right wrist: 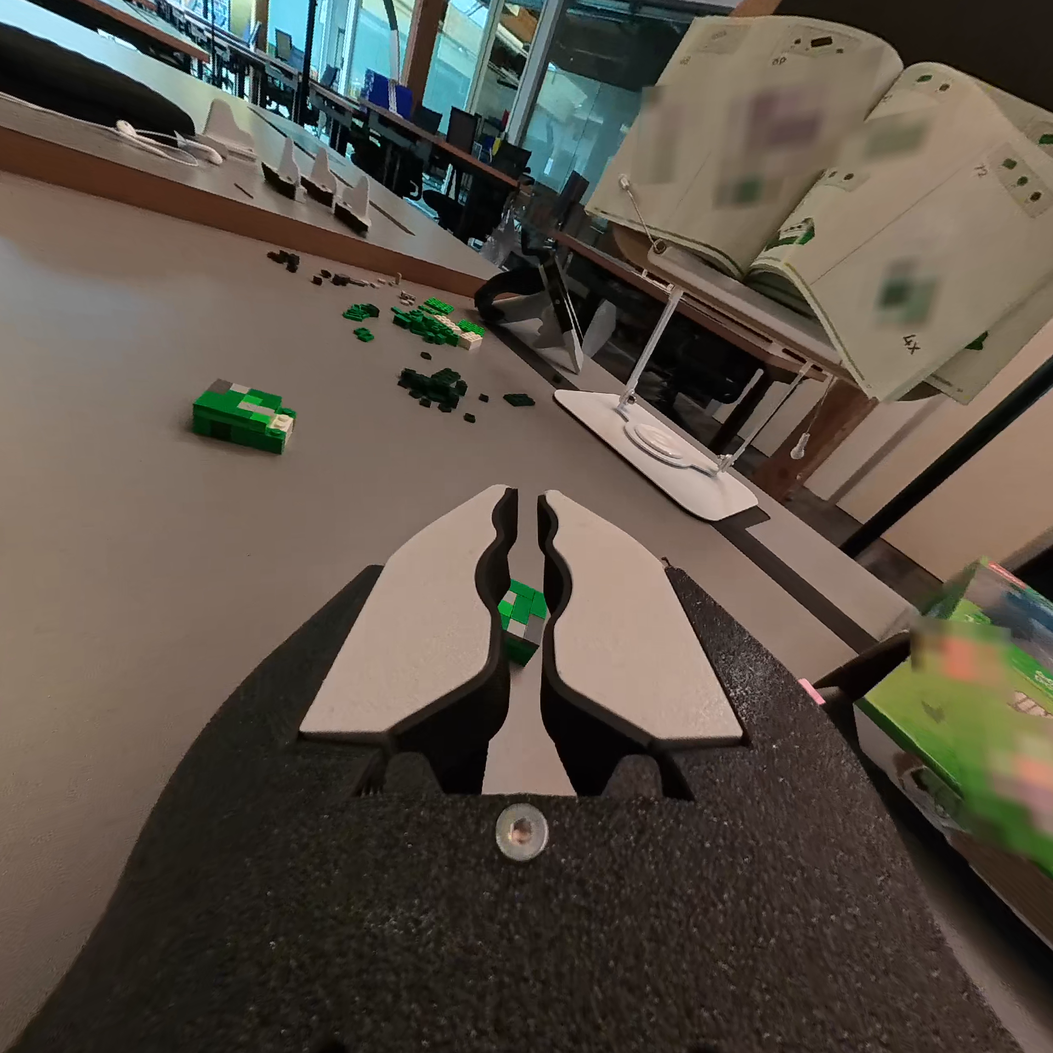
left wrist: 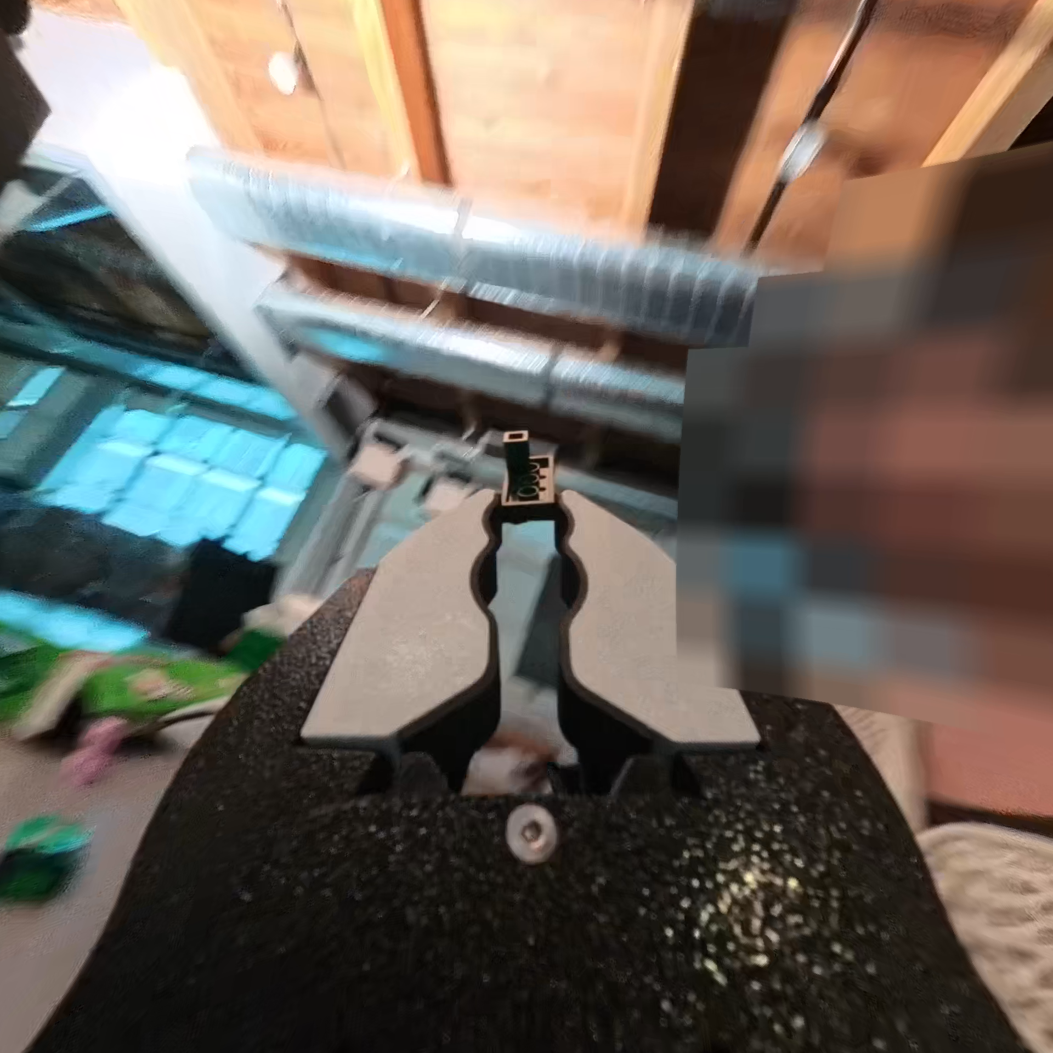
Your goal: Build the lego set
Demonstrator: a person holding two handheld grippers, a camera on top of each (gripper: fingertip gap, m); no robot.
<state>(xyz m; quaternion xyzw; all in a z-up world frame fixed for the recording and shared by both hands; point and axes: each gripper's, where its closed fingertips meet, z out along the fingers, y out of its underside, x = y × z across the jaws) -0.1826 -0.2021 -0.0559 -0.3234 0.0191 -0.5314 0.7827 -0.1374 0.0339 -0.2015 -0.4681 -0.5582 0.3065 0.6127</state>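
The left gripper (left wrist: 529,504) is raised off the counter and tilted toward the ceiling, its two grey fingers clenched on a small dark green lego piece (left wrist: 525,477) pinched at the very tips. In my judgement it is held aloft so that the underside and orientation can be checked before fitting; the surroundings in this view are too smeared by motion to say more.

The right gripper (right wrist: 528,497) hovers low over the grey counter (right wrist: 114,541), its fingers drawn almost together with a narrow slit between the tips and nothing held. A small cube of bright green, white and grey bricks (right wrist: 523,618) lies on the counter beneath it, seen through the gap between the fingers, apparently untouched.

A larger green block assembly (right wrist: 242,416) sits well apart on the counter. Beyond it lie loose piles of dark green plates (right wrist: 436,387) and brighter green and white pieces (right wrist: 433,322), sorted roughly by shade (presumably for quick picking).

An open instruction booklet (right wrist: 798,188) rests on a white wire stand (right wrist: 655,456), angled toward the builder. The green cardboard box (right wrist: 980,701) at the counter's edge shows no contents from here.
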